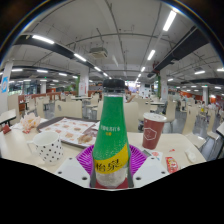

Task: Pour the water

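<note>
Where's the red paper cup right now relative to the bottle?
In the gripper view the red paper cup stands on the table, to the right of the green bottle held between the fingers, slightly beyond it.

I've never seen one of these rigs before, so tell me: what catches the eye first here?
A green bottle with a white cap stands upright between the tongs, whose purple pads flank it. Just beyond to one side sits a red paper cup, and to the other a white patterned cup, all on a pale table.

A flat printed paper placemat point(70, 130) lies on the white counter point(15, 148), with a crumpled white polka-dotted wrapper point(46, 147) nearby. Long ceiling strip lights point(43, 40) glow overhead.
</note>
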Demonstrator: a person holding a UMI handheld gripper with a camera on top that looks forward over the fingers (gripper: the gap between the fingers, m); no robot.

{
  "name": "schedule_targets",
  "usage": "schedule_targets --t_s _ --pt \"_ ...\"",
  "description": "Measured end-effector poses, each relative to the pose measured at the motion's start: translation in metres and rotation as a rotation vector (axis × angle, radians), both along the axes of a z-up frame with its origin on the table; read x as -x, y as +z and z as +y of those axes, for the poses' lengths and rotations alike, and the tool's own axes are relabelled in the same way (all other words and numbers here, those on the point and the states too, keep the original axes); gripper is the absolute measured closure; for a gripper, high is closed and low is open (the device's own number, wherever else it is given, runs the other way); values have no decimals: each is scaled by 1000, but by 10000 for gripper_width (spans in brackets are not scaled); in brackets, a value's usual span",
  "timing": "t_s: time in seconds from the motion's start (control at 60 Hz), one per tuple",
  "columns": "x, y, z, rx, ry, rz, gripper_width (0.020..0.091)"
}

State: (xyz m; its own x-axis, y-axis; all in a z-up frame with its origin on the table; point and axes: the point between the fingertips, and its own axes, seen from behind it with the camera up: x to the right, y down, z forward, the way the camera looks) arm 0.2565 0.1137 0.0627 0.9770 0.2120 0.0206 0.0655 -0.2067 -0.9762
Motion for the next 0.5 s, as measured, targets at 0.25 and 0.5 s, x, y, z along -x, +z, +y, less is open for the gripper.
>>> schedule_targets --t_s 0.25,0.5 --pt "-3 -4 -3 19 -10 -2 500" --pt "-40 13 -77 83 -173 8 248"
